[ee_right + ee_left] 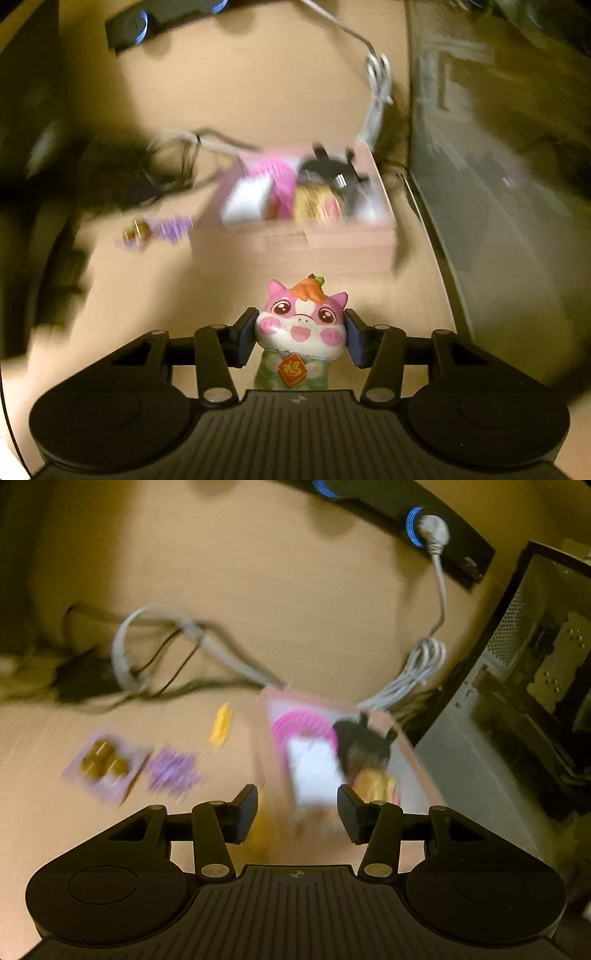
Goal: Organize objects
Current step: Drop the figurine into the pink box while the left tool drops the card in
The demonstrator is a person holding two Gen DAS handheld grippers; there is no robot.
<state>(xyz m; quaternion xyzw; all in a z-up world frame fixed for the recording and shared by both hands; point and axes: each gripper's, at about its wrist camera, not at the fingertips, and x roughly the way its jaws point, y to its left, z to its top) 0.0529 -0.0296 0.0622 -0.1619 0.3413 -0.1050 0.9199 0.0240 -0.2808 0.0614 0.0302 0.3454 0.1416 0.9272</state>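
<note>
Clamped in the right gripper is a small pink pig figurine — its cheeks sit squarely between the two pads, which press on either side of its head, so the claw is held narrow around the toy. An orange tuft tops the head and a red diamond tag hangs on its pale green body, which drops down behind the claw's frame. Ahead of that claw and to its left, a purple item and a small gold piece lie on the wooden tabletop, both blurred. Straight ahead stands the pink box, with a white card, a pink round comb-like thing, a yellow object and a black clip inside; blur hides their finer detail.

From the left wrist, the left gripper hangs with its jaws partly apart and nothing between the pads. Ahead of it to the left lies a lilac packet holding brown rounds, then a purple cluster just beside it, then a yellow piece farther out. Directly ahead — slightly right — is the same pink box. Beyond it, grey cables trail up to a plug in a black power strip, and a computer case stands at the far right.
</note>
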